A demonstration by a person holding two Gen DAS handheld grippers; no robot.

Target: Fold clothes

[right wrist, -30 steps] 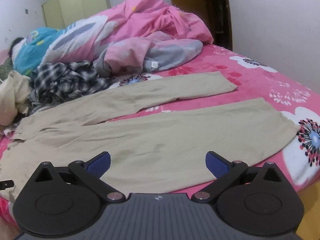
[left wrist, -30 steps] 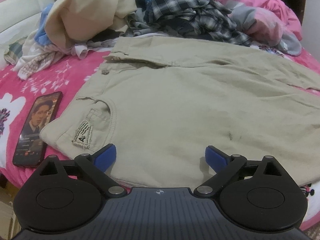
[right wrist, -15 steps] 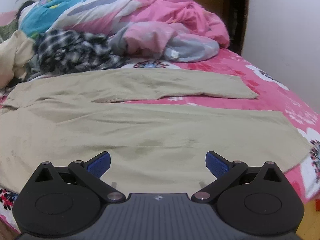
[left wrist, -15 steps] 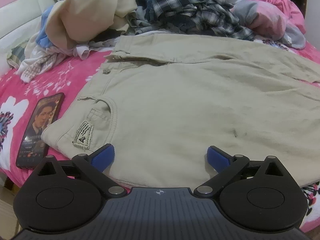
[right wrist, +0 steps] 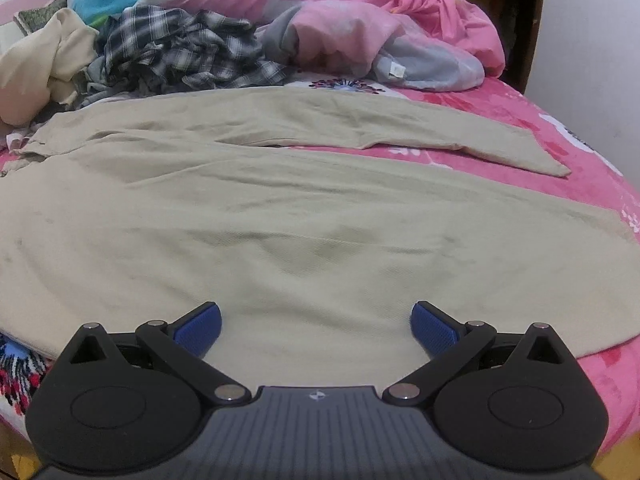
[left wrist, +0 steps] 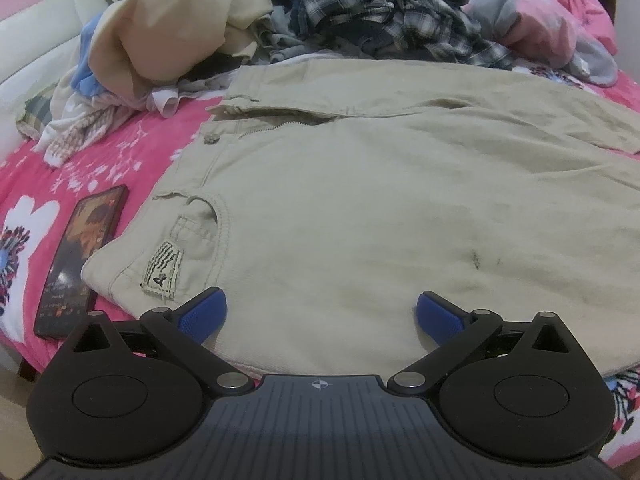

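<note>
A small sewn label (left wrist: 162,270) sits near the front pocket of the khaki trousers (left wrist: 360,208), pale with dark stitched strokes and a tiny dark mark at its foot; no word on it can be read. The phone (left wrist: 80,260) lying just beside the waistband shows a lit screen, its text too small to make out.

The trousers are spread flat across the pink floral bed (left wrist: 120,156), waist toward the left wrist view, legs running off to the right. The fly is open, zip teeth showing, a metal button (left wrist: 210,139) at the waistband. A few dark smudges mark the near thigh. From the right wrist view the two legs lie apart, the far leg (right wrist: 400,128) narrow and creased, the near one (right wrist: 320,240) broad with faint greyish stains, pink sheet showing between them toward the hems.

Behind them sits a heap: a cream garment (left wrist: 172,28), a checked shirt (right wrist: 180,52), and a pink quilt (right wrist: 380,12).

The left gripper (left wrist: 322,314) hovers over the near edge of the trousers by the pocket, its jaws having just been widening to full spread, blue pads (left wrist: 202,316) clear of the cloth, nothing between them. The right gripper (right wrist: 316,322) hangs over the near leg, jaws likewise spread wide, nothing clamped.
</note>
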